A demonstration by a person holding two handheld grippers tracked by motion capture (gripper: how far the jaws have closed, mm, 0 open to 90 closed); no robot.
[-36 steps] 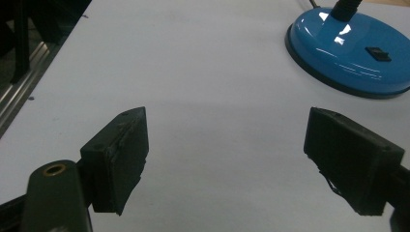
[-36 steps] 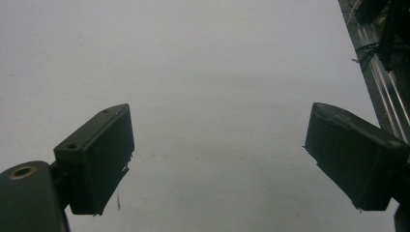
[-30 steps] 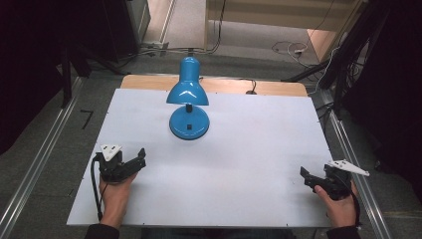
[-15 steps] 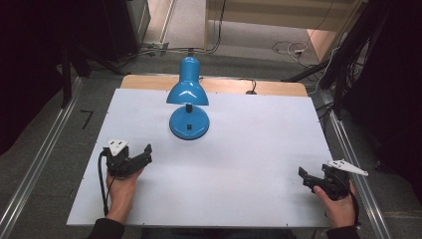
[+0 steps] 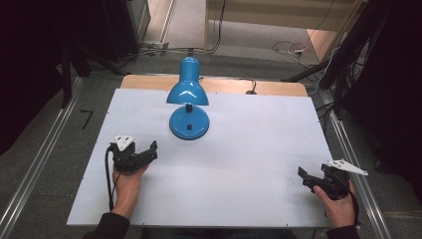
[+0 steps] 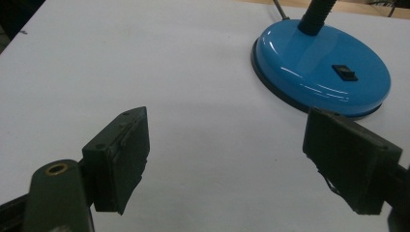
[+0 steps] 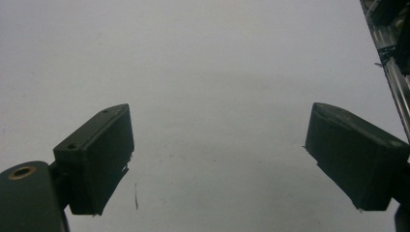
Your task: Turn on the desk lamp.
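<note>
So my left claw (image 5: pixel 148 151) has its jaws spread wide with nothing between them, just bare white table (image 5: pixel 249 149) underneath. It sits on the near left part of the table with my hand (image 5: pixel 127 181) wrapped around the back of it and the cable looping down beside my wrist. Its jaws point up and to the right, toward the blue desk lamp (image 5: pixel 188 99).

From the left gripper view the left claw (image 6: pixel 227 159) is near the lamp's round base (image 6: pixel 321 72) but not touching it. The base shows just past the right-hand jaw, top right of that view, glossy blue with a small black switch (image 6: pixel 346 74) on top and the black neck rising off the far side.

In the high view the lamp stands upright in the middle of the far half of the table, shade tipped down over the base, its cord running off the back edge.

My right claw (image 5: pixel 304 178) is way over at the near right corner, well apart from the lamp. In the right gripper view the right claw (image 7: pixel 217 159) is also gaping open and empty, looking out over plain table, with a bit of the metal frame rail (image 7: pixel 391 72) at the right edge.
</note>
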